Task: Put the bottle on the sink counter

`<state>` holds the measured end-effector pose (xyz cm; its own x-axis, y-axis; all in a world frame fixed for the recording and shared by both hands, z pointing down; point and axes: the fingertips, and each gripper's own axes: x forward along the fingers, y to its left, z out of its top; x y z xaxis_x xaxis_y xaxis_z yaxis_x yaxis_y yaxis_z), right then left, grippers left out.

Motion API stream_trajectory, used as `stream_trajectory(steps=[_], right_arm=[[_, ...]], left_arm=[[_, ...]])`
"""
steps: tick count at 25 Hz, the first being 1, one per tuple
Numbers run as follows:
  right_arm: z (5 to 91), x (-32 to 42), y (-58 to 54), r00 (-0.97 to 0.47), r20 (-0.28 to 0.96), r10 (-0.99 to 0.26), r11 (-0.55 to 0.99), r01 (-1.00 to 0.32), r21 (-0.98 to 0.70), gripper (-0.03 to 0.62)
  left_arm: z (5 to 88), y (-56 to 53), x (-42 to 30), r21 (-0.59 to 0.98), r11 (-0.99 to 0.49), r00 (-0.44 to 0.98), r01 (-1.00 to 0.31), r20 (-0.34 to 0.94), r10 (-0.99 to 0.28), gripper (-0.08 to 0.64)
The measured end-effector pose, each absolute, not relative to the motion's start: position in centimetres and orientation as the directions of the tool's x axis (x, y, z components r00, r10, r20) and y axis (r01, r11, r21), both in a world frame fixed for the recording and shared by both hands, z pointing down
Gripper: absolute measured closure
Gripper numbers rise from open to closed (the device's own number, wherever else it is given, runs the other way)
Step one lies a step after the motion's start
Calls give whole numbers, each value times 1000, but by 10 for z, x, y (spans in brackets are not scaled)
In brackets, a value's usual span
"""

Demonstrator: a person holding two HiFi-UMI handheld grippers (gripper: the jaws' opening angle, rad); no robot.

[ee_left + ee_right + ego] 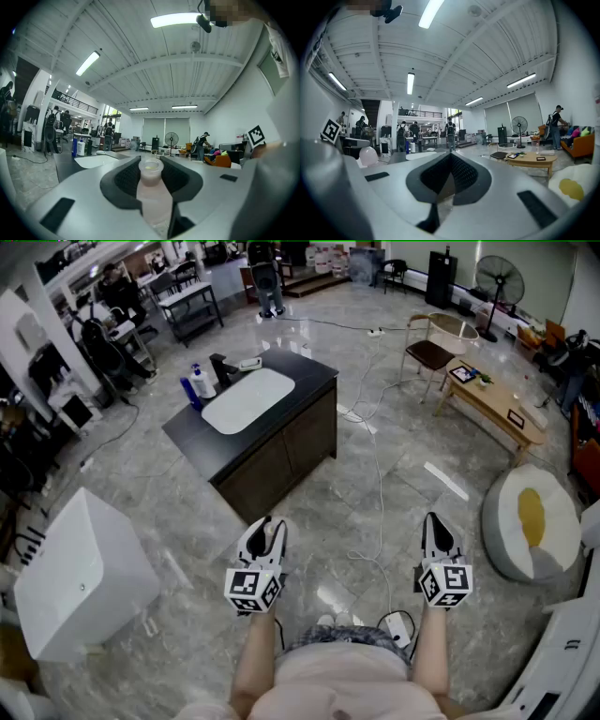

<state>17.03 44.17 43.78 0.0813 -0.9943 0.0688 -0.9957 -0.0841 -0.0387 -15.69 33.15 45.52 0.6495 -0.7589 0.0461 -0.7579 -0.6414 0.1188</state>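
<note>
In the left gripper view a pale, translucent bottle (152,197) with a wide cap lies between the dark pads, and my left gripper (151,163) is shut on it. The head view has the left gripper (265,532) held low over the floor, short of the black sink counter (309,381) with its white basin (247,399). The bottle itself is hidden there. My right gripper (438,532) hangs level at the right. In its own view the right gripper (450,158) has its jaws closed together with nothing between them.
A blue bottle and a white bottle (199,383) stand by a black tap on the counter's left end. A white box (75,573) sits at the left, a cable (379,484) runs across the floor, and a wooden table (492,401), chair (429,352) and beanbag (530,521) are at the right.
</note>
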Motion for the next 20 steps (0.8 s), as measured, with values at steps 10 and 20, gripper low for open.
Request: stream_trajectory(steps=[10,20], right_arm=[[438,168,431,71,72,-995,-74,-996,-42,578],[439,167,416,46,62,-997,-50,-997,-56,578]], left_arm=[[453,323,-159,119,-632,640,-766,42,-767,419],[459,313,-156,126,-631,640,-766,52,-767,419]])
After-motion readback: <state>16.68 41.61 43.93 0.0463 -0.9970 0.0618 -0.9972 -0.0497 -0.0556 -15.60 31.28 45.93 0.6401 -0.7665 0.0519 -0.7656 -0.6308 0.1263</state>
